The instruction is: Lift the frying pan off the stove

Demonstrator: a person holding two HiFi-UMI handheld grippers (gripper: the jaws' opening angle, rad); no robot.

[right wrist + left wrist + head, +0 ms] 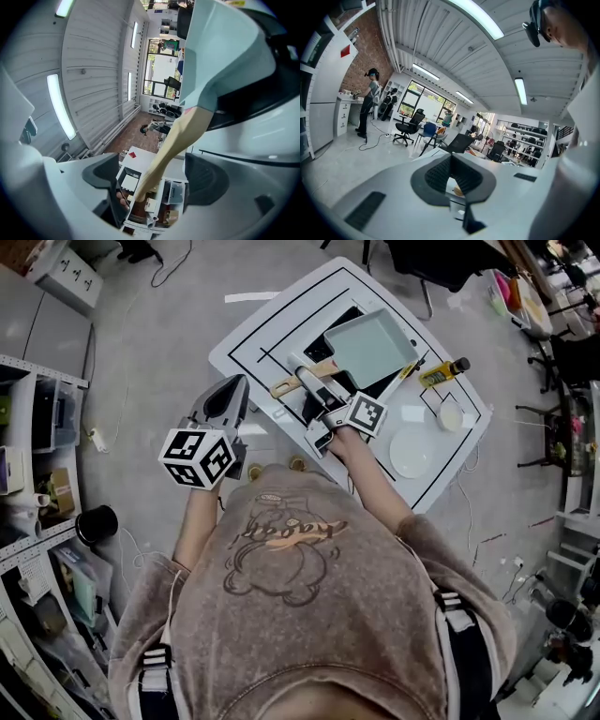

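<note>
- Frying pan [370, 345]: a pale green rectangular pan. It lies over the black stove [330, 334] at the far part of the white surface [281, 310], and by the look of it has not yet been lifted.
- Handle [284, 386]: a light wooden handle that points from the pan toward the person.
- Right gripper [309, 381]: it is reached out over the handle. In the right gripper view its jaws stand wide, one on each side of the handle [173, 145], and the dark pads [206, 180] do not press on it. The pan body [220, 51] fills the upper right of that view.
- Left gripper [230, 395]: it is held off the left edge of the surface, well apart from the pan. In the left gripper view its jaws lie together with nothing between them, and it points out into the room.
- Other things: a white plate [412, 451], a small bowl [451, 415] and a bottle [443, 372] lie to the right of the stove and play no part here.
- Step in hand: taking hold of the handle, judged from the wide jaws that straddle it.
- Next move: the right jaws need to close firmly on the wood. The lift then calls for a level, straight rise, since the pan's weight sits far ahead of the grip and will tend to tip the pan forward.
</note>
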